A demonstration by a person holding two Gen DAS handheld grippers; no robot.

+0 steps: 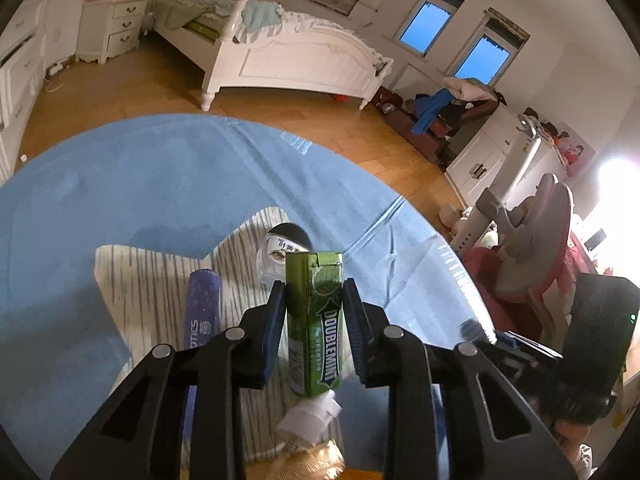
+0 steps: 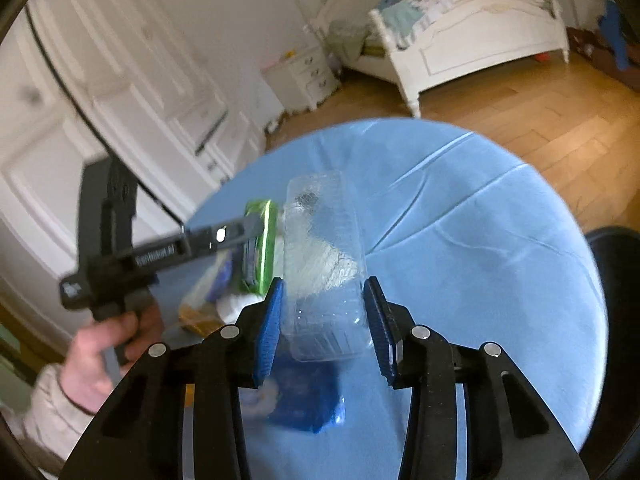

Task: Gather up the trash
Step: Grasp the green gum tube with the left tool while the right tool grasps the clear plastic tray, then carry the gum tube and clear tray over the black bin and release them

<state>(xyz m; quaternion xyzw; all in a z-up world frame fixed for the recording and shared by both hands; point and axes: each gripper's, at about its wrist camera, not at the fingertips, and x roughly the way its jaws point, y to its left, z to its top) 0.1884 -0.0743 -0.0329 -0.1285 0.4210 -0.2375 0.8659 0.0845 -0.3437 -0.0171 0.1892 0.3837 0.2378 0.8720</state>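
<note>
Item: green cardboard Doublemint gum box (image 1: pixel 314 320) — upright between the blue pads of the left gripper (image 1: pixel 314 300), jaws narrowed onto its sides, above the striped cloth (image 1: pixel 132 280) on the round blue table (image 1: pixel 160 184).

Item: clear plastic clamshell tray (image 2: pixel 324 264) — between the right gripper (image 2: pixel 325 312) jaws, partly open; contact uncertain through blur.

Step, as judged: pick-up of both pieces. Next calls for a firm right grip, then carrying to a bin — none visible.

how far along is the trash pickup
Nothing visibly binned yet; no bin shows. In hand: the left claw grips the green gum box, and the right claw brackets a clear plastic tray. Left: the purple pack and white bottle.
</note>
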